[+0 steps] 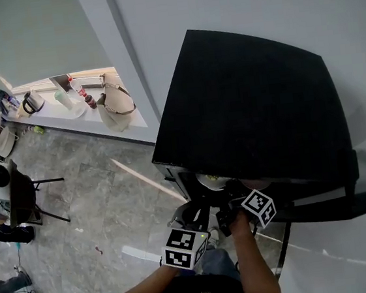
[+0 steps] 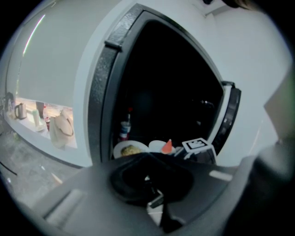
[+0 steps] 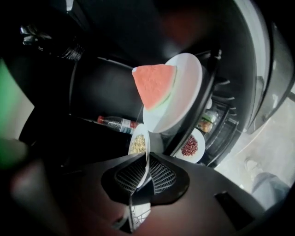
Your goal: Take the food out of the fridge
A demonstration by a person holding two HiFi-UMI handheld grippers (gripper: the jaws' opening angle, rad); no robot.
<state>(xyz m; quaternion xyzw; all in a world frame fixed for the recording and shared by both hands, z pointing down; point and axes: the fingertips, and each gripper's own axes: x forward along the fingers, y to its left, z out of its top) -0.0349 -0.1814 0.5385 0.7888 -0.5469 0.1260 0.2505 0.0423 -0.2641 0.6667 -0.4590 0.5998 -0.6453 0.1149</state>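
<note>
While right tool (image 3: 147, 159) clamps its rim, grain plate (image 3: 138, 144) stands edge-on between jaws.

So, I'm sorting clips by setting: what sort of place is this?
Likely an office or lab corner, not a home kitchen: a small black fridge with plates of food stands on a stone floor by bare white walls, and a kettle and bag sit on a ledge.

No legible text, bottle (image 3: 116, 123) label too blurred
</note>
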